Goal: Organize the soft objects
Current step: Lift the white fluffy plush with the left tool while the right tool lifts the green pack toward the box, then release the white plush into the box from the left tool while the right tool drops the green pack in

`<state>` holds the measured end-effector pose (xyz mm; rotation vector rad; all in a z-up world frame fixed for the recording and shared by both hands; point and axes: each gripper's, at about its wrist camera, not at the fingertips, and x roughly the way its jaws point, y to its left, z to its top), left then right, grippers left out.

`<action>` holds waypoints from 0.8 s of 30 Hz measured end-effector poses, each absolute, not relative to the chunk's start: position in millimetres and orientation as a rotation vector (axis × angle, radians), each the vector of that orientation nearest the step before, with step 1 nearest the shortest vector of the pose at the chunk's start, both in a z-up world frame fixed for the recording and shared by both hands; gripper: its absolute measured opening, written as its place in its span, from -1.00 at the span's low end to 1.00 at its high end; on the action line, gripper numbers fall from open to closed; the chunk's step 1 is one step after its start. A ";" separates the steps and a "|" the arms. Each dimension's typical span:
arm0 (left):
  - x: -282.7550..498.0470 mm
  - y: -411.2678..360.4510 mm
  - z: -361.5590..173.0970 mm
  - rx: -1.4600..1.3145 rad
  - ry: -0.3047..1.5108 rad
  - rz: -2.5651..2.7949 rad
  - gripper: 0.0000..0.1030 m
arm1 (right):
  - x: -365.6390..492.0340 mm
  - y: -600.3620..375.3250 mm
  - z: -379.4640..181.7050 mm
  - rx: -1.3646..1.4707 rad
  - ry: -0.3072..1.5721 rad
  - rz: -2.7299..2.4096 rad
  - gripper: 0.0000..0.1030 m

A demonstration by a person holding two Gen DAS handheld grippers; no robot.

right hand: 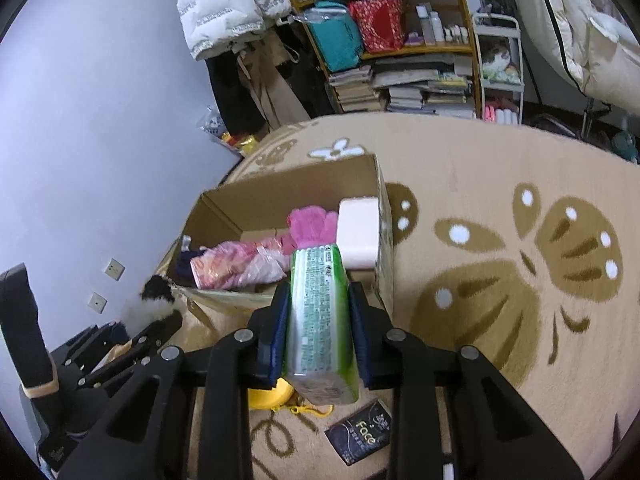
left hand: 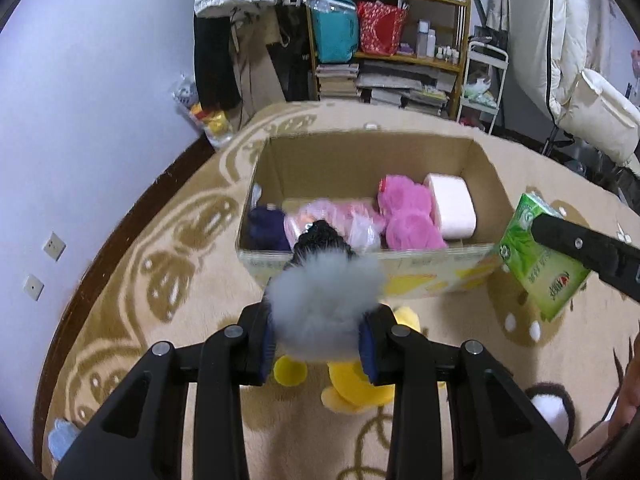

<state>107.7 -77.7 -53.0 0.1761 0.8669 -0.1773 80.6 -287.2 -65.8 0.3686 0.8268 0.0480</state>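
My left gripper is shut on a grey fluffy pompom with a black knit part, held just in front of the open cardboard box. My right gripper is shut on a green tissue pack, held beside the box's near right corner; the pack also shows in the left wrist view. The box holds pink fluffy items, a white tissue roll pack, a pink plastic-wrapped pack and a dark blue item.
A yellow plush toy lies on the beige patterned rug under my left gripper. A small black "face" packet lies on the rug. A cluttered wooden shelf, hanging coats and a white cart stand behind.
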 end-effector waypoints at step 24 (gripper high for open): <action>193.0 -84.0 -31.6 0.212 0.775 -0.161 -0.36 | 140.9 -281.5 -54.7 0.298 0.669 0.103 -0.43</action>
